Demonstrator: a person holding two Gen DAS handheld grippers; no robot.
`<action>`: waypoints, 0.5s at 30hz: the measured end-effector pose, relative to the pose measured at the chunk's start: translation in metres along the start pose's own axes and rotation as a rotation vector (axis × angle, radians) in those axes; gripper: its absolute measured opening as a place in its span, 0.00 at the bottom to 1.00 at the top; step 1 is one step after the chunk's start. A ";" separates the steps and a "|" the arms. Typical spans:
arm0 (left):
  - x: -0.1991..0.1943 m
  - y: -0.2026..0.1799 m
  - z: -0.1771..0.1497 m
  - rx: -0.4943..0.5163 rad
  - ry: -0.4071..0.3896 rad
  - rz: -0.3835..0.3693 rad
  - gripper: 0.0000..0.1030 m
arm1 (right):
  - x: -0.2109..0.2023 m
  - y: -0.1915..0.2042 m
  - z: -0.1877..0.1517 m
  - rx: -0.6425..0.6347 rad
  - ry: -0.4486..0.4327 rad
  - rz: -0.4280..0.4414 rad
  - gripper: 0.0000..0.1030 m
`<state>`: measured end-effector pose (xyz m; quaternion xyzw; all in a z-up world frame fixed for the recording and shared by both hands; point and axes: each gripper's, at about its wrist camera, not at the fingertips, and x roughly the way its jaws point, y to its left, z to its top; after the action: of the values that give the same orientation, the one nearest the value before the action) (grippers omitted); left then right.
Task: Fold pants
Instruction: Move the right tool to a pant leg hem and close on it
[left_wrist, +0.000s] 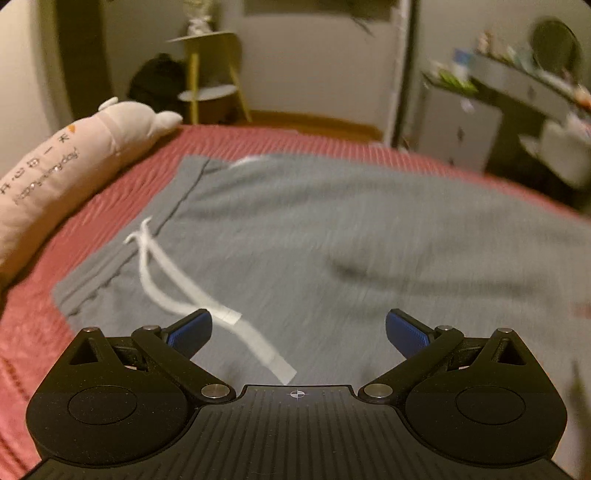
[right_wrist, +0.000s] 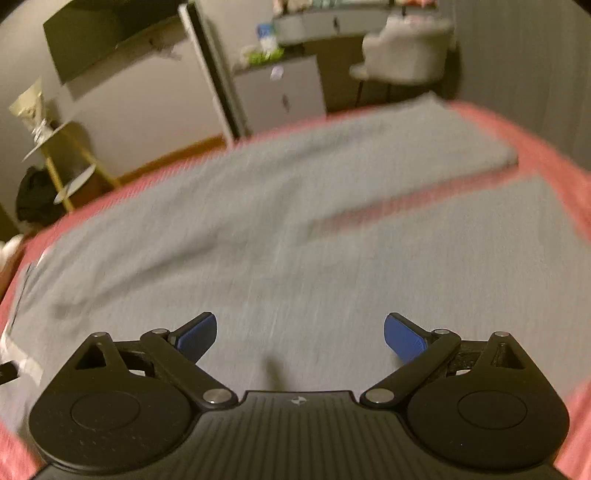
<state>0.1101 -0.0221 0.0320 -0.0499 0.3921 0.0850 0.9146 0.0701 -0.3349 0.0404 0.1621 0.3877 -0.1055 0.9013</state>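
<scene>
A long pink pillow (left_wrist: 62, 162) with writing on it lies along the left side of the bed (left_wrist: 33, 332), just beside the pants (left_wrist: 332, 236) but not touching them. Past the far edge of the bed stand a small yellow table (left_wrist: 212, 70), a black bag (left_wrist: 155, 83) on the floor, a white cabinet (right_wrist: 279, 92) and a white chair (right_wrist: 402, 51). Nothing lies on top of the pants.

The gray pants are spread flat on the red bed cover. In the left wrist view the waist end lies to the left, near the pillow, with a white string (left_wrist: 177, 280) trailing over the cloth. In the right wrist view the two legs stretch away to the right, with a thin strip of red cover showing between them. So the pants lie long-ways across the bed, waist left and leg ends right.

The left claw (left_wrist: 298, 332) hangs over the waist part, its blue fingers (left_wrist: 190, 334) spread wide with nothing between them. The right claw (right_wrist: 300, 332) hangs over the leg part, also spread wide and holding nothing.

Both views are blurry, so folds in the cloth are hard to make out. The claw bodies hide the near edge of the pants.
</scene>
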 end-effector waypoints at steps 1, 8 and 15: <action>0.010 -0.008 0.005 -0.024 -0.003 0.014 1.00 | 0.008 0.000 0.018 0.000 -0.019 -0.015 0.88; 0.079 -0.030 -0.023 -0.007 -0.044 0.142 1.00 | 0.122 -0.015 0.159 0.123 -0.010 -0.118 0.46; 0.094 -0.011 -0.027 -0.146 -0.121 0.107 1.00 | 0.240 -0.024 0.222 0.290 0.053 -0.228 0.45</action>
<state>0.1569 -0.0265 -0.0551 -0.0903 0.3309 0.1649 0.9248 0.3726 -0.4559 0.0025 0.2481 0.4077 -0.2574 0.8402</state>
